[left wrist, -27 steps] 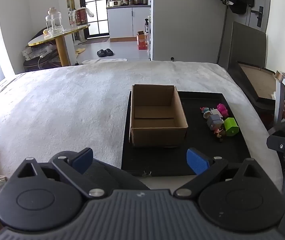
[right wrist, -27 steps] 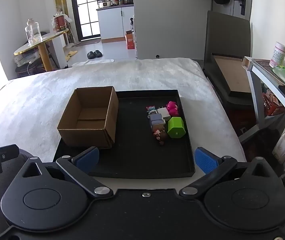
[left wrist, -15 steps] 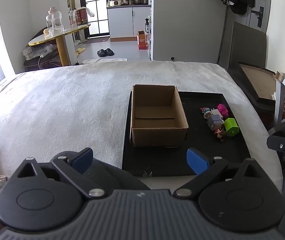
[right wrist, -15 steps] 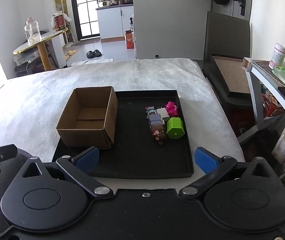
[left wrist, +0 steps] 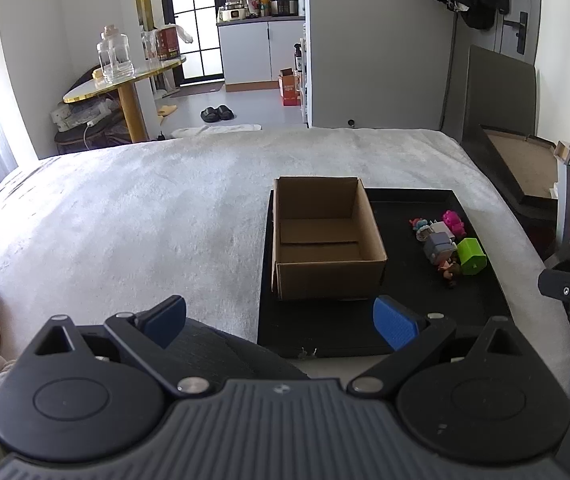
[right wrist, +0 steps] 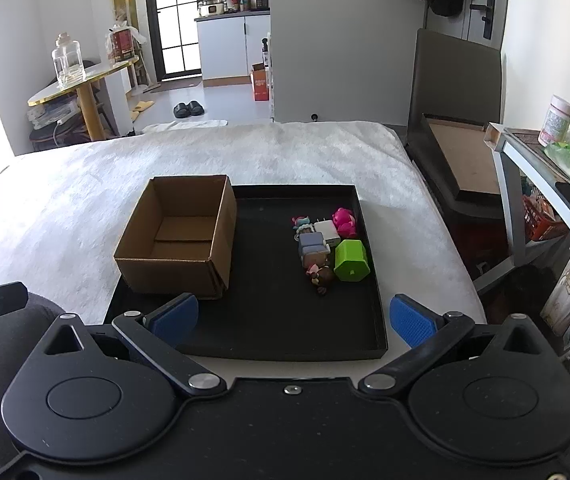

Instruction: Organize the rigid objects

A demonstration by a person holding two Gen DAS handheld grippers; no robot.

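Ahead of my tongs, the black tray (right wrist: 369,280) carries the empty cardboard box (right wrist: 177,240) left and the toy cluster (right wrist: 327,246) right. Both my left gripper (left wrist: 279,322) and right gripper (right wrist: 291,320) are spread wide, holding nothing. Risk: the toys touch each other, so closing on one may knock over its neighbours.

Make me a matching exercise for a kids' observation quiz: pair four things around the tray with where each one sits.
Things:
1. cardboard box
2. green toy
3. pink toy
4. black tray

Places:
A. far end of the toy cluster
B. on the white blanket
C. left part of the tray
D. near the tray's right rim, beside the grey block toy

Pairs: 1-C, 2-D, 3-A, 4-B
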